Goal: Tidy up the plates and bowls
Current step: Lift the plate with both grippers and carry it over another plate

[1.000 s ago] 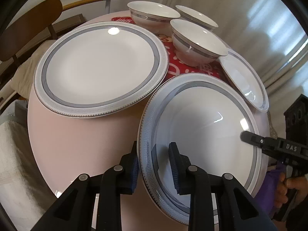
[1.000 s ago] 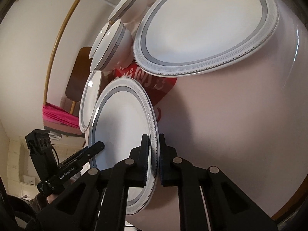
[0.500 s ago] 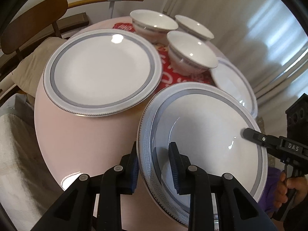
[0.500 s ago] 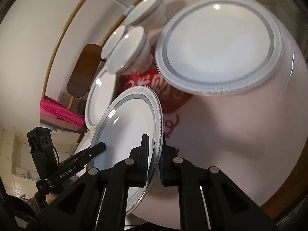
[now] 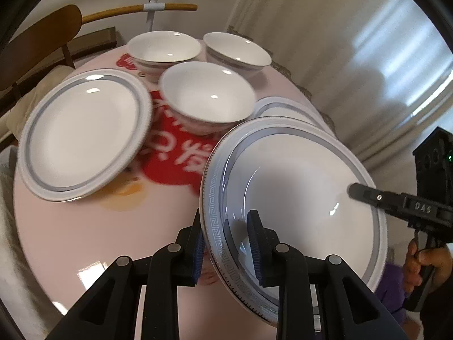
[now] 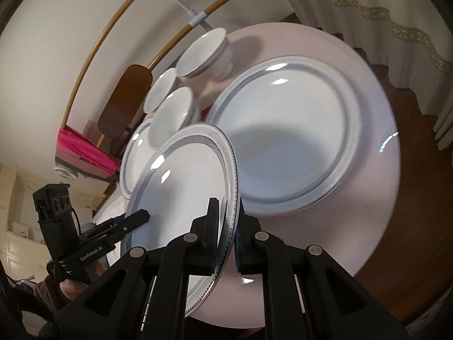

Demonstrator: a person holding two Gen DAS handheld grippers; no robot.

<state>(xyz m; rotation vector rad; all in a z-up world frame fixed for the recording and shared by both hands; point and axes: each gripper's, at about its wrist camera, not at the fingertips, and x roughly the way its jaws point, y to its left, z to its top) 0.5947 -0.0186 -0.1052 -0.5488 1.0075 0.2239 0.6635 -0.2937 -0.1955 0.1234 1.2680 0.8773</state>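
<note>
Plate point(image 5: 297, 187) lifted higher off table point(image 5: 93, 235), left gripper point(image 5: 226, 243) and right gripper point(image 6: 228, 232) fingers clamping opposite rims.

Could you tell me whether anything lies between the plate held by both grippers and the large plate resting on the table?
Nothing visible does. The held plate, gripped at opposite rims by the left gripper and right gripper, hangs tilted above the table. The large plate is bare, and the three bowls sit behind that path.

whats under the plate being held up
Under the lifted plate only the pink table shows near its edge, and another plate peeks out behind. The rest beneath is hidden.
</note>
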